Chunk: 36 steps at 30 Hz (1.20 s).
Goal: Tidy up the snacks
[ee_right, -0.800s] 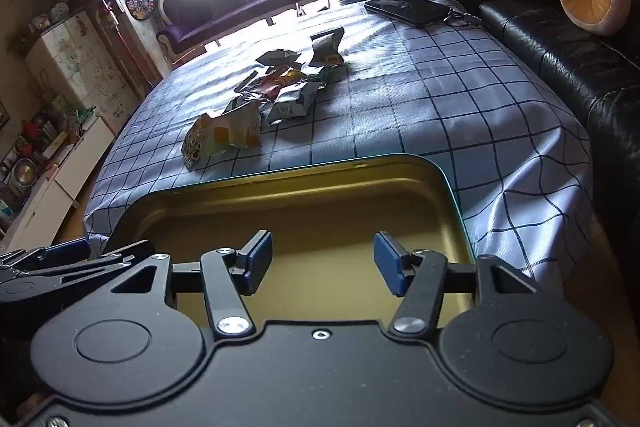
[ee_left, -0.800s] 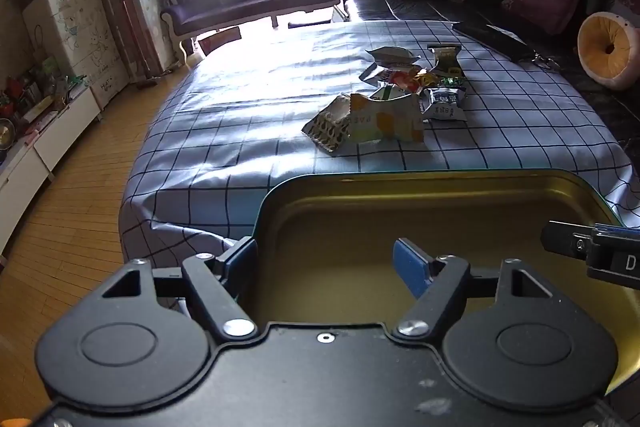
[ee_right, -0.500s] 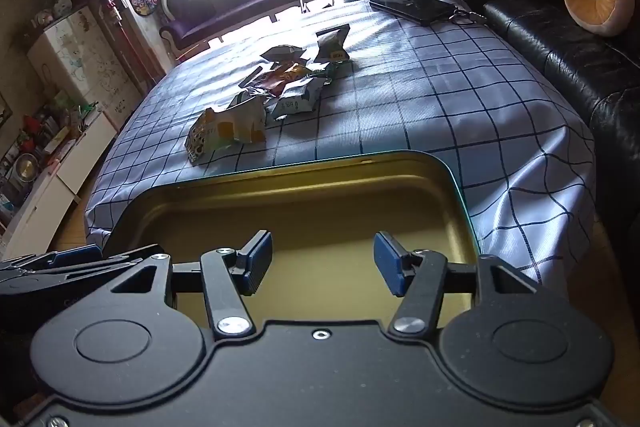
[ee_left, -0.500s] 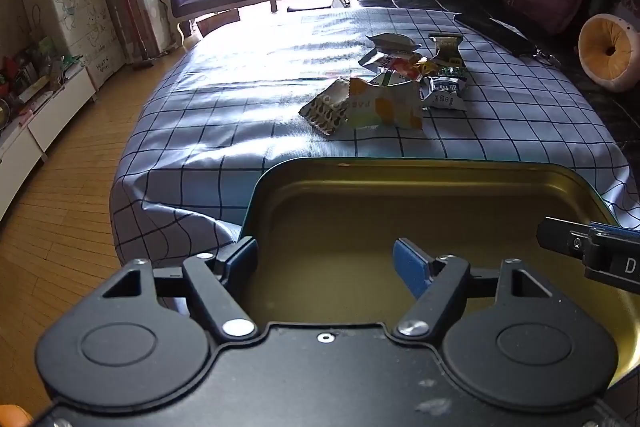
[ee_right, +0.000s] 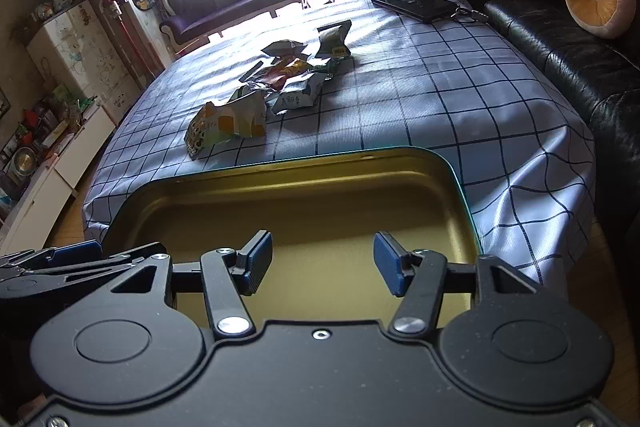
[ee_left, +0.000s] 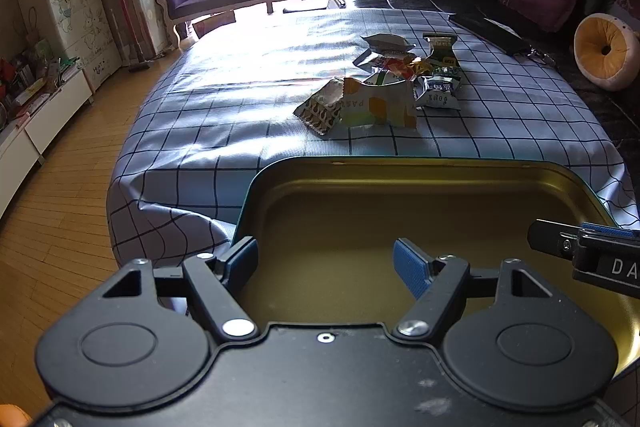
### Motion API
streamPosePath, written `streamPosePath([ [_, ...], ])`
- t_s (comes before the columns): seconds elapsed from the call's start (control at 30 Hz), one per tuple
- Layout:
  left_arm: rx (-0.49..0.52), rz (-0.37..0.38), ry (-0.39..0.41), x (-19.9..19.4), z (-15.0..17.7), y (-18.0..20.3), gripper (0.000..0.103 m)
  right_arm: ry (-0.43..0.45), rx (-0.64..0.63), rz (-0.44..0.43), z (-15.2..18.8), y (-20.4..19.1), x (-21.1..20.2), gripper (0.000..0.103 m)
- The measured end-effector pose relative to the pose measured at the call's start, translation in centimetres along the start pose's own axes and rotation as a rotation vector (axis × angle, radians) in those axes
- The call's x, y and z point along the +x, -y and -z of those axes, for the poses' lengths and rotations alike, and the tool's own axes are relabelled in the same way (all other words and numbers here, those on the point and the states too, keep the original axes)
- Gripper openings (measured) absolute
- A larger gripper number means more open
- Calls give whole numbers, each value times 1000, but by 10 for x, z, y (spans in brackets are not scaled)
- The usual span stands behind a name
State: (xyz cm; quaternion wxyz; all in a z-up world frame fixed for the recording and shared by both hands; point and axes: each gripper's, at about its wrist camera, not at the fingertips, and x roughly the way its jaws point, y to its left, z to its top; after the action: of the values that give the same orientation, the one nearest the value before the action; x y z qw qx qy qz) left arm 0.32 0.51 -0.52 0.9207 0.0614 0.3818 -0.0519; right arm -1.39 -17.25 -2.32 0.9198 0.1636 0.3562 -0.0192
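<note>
A gold-lined tin (ee_left: 400, 161) (ee_right: 320, 157) stands empty at the near edge of the checked tablecloth (ee_left: 224, 107). My left gripper (ee_left: 326, 263) hovers open over its left part, with nothing between the blue pads. My right gripper (ee_right: 322, 263) hangs open over the right part, also empty. Each one's tip shows at the edge of the other's view. Beyond the tin lies a white and orange snack bag (ee_left: 372, 107) (ee_right: 236, 119). Behind it is a heap of several small snack packets (ee_left: 404, 67) (ee_right: 296, 67).
A flat black case (ee_left: 488, 31) (ee_right: 416, 1) lies at the table's far right corner. A black leather sofa (ee_right: 580, 59) with a round orange cushion (ee_left: 604, 51) runs along the right. Wooden floor (ee_left: 60, 207) and low cabinets are to the left.
Both views have shifted a little, so the tin's far rim and the snacks sit slightly higher in the picture. Both pairs of jaws stay equally wide.
</note>
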Motion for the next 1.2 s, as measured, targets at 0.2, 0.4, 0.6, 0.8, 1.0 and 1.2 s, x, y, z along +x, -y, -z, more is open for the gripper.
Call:
streamPosePath([
  [0.2,1,24,-20,1,1,0,73,37,12,31,2,1,-3,62],
  [0.4,18,13,-13,0,3,3,73,40,30,43,4,2,-2,62],
  [0.6,7,16,-26,1,3,0,73,17,34,40,4,2,1,62],
  [0.8,-8,9,-26,1,2,-1,73,10,30,37,4,3,1,62],
  [1.0,-7,18,-34,2,2,0,72,-1,17,31,4,1,1,62],
  [1.2,13,12,-11,-2,4,3,71,-11,9,24,5,-1,2,61],
])
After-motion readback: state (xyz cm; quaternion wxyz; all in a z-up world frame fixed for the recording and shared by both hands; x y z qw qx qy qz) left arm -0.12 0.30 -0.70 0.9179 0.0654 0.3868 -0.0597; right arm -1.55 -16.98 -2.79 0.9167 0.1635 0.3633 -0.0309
